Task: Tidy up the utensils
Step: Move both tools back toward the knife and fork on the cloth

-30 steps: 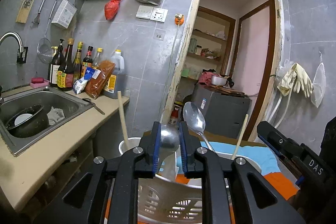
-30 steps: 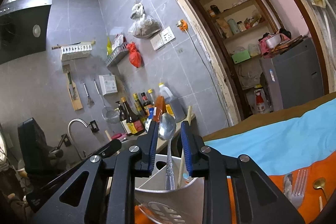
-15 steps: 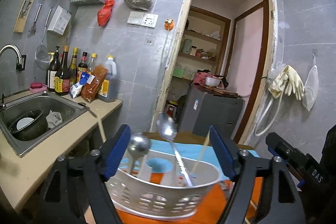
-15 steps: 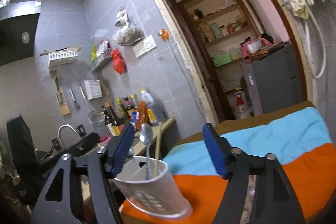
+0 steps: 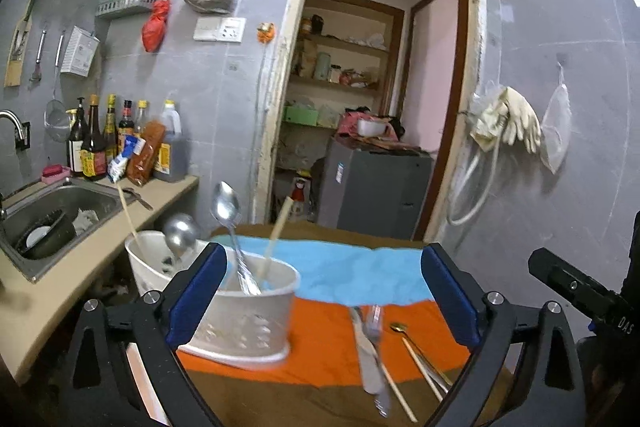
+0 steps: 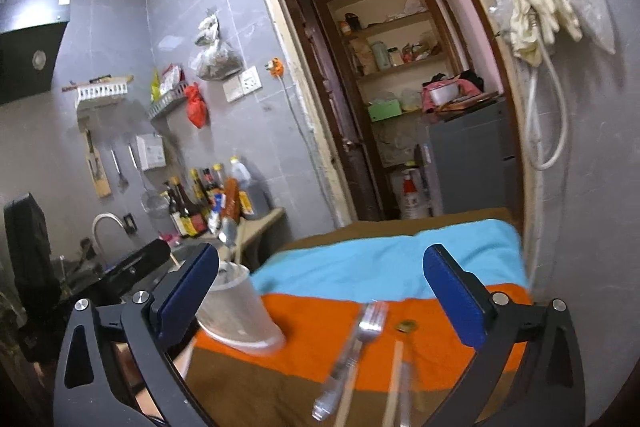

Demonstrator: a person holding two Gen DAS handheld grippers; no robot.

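We should line up on 1 loose piece before closing, taking the fork (image 6: 370,321) by its handle. Our left gripper (image 5: 322,297) has just spread wide, empty; the white holder (image 5: 240,315), with 2 spoons, sits by its left finger. Our right gripper (image 6: 320,301) has likewise opened wide, empty, the fork between its fingers.

Your brown table (image 5: 280,399) under a blue-and-orange cloth (image 5: 332,331)

White holder (image 5: 240,323) by your left jaw; fork (image 6: 370,319) and knife (image 5: 366,359) lie between them.
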